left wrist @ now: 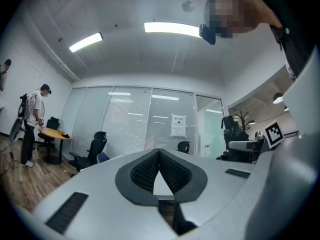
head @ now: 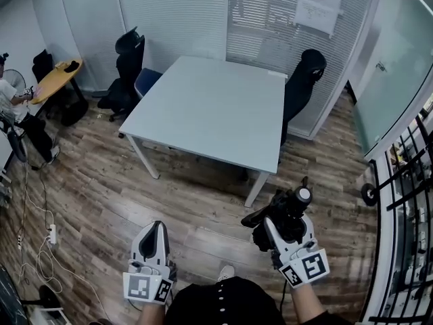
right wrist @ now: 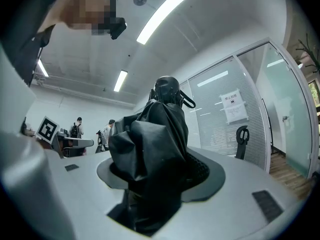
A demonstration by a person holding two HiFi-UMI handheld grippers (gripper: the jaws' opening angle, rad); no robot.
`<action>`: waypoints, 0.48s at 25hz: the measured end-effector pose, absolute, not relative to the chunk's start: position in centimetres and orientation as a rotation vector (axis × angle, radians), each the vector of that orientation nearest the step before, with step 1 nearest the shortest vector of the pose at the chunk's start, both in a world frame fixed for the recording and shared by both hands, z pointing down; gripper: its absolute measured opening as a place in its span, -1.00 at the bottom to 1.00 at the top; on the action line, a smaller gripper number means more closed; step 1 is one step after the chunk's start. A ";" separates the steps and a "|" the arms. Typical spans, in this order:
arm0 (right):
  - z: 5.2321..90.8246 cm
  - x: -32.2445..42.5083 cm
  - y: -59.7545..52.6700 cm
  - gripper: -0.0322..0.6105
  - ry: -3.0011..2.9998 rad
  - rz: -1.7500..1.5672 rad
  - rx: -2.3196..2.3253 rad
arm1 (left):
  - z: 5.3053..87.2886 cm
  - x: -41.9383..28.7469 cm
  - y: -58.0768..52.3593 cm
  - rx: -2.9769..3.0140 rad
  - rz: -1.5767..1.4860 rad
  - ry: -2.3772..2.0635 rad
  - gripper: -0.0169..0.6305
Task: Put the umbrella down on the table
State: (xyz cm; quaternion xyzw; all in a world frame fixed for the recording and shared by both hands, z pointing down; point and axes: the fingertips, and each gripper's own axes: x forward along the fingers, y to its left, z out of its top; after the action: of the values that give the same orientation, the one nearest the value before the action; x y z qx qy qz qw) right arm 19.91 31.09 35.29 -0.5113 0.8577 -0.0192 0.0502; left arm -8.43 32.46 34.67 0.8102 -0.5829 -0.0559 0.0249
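The right tool (head: 272, 223) squeezes a folded black umbrella (head: 283, 205). The left tool (head: 156, 227) is closed and holds nothing. The white bench (head: 203, 107) stands ahead.

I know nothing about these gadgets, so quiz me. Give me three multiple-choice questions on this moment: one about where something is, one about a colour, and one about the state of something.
1. Where is the umbrella?
A. in the left gripper
B. in the right gripper
C. in neither

2. What colour is the umbrella?
A. black
B. red
C. yellow

3. How do the left gripper's jaws stand?
A. wide apart
B. clamped on the umbrella
C. together, with nothing between them

Answers:
1 B: the right gripper view shows its jaws closed round the folded fabric.
2 A: the umbrella looks black in both the head view and the right gripper view.
3 C: the left gripper view shows the pads meeting at their tips, with nothing held.
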 end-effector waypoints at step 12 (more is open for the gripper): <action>36.4 20.6 26.7 -0.06 2.643 -0.104 -1.530 | 36.0 -6.5 29.4 2.465 -0.136 -1.807 -0.90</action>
State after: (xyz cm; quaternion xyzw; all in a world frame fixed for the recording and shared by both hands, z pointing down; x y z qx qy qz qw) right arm 20.56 26.74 36.43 -0.5001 0.8642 -0.0341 0.0428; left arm -6.55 29.44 36.01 0.8050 -0.5902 -0.0443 0.0412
